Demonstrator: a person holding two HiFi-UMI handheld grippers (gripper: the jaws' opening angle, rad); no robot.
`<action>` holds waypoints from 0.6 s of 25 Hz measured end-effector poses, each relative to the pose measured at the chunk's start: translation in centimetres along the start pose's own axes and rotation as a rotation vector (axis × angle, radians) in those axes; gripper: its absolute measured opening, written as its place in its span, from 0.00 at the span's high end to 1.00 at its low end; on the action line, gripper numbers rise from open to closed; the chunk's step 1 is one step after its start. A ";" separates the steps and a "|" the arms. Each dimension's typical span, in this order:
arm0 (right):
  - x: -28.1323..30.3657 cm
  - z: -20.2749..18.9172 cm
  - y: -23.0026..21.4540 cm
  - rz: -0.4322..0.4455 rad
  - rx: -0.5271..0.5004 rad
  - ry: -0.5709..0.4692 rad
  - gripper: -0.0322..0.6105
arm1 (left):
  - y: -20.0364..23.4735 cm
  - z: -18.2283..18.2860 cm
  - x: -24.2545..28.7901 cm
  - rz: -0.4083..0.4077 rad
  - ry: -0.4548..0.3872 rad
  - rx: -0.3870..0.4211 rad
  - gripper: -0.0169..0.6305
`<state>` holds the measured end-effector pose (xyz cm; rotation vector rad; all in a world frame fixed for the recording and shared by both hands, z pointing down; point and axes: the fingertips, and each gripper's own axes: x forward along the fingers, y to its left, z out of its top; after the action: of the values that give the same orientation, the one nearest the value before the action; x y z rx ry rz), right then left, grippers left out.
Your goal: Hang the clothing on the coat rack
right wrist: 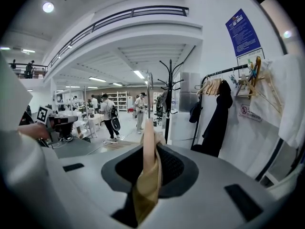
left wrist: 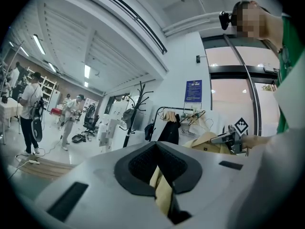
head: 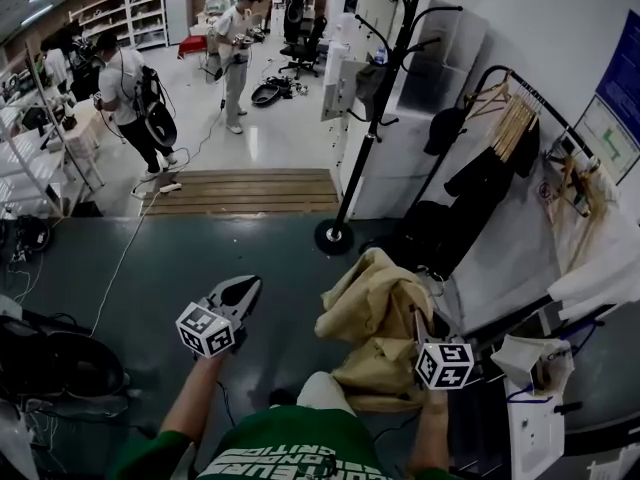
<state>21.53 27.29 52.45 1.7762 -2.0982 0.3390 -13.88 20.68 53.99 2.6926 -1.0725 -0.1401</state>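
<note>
Now left tool (left wrist: 155,149) pinches tan jacket (head: 372,313); right tool (right wrist: 151,149) grips it too.

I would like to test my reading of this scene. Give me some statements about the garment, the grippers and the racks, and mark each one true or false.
1. The right gripper has its jaws closed on the tan garment. True.
2. The tan garment hangs on the coat rack. False: it is held low in front of the person, apart from the rack.
3. A black garment hangs on the clothes rail by the wall. True.
4. The coat rack lies flat on the floor. False: it stands upright on its round base.
5. The left gripper has its jaws wide apart and empty. False: they are together, with tan fabric between them.
</note>
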 end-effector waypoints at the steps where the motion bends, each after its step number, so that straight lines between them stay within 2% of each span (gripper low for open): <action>1: 0.5 0.1 0.1 0.002 0.000 0.002 0.83 | 0.3 0.0 0.3 -0.001 0.003 0.002 0.97; 11: 7.4 1.2 -1.3 0.024 -0.021 0.035 0.83 | 4.0 0.2 5.5 -0.005 0.025 0.016 0.97; 15: 10.4 2.6 -2.2 0.028 -0.029 0.036 0.83 | 5.6 1.1 8.7 -0.045 0.037 0.017 0.97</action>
<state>21.93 16.55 54.45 1.7128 -2.0946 0.3441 -11.47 10.60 54.31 2.7242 -1.0080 -0.0898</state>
